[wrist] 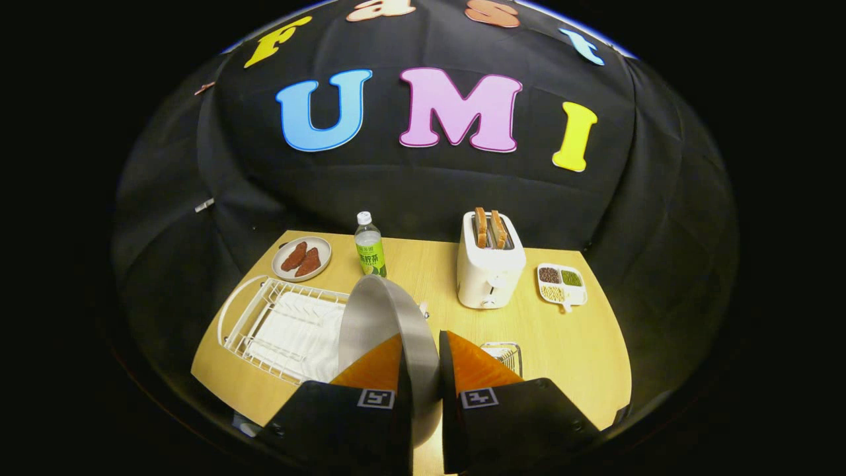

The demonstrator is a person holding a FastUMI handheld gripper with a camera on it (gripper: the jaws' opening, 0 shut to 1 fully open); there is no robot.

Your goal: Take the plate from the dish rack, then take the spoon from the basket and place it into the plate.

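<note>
Here the tool [423, 360] is clamped on the plate's [380, 317] rim, held above the dish rack's [277, 327] right edge.

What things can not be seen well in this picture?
- Basket, gripper view: mostly hidden behind the fingers; its contents cannot be told.
- Dish rack: its near right part is covered by the plate gripped between the fingers.
- Divided tray: contents too small to identify.

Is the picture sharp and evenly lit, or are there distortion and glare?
Gripper view: strong fisheye bending curves the wooden table edges; soft sheen on the round grey metal plate, which the hand-held gripper is shut on; the white toaster looks sharp.
</note>
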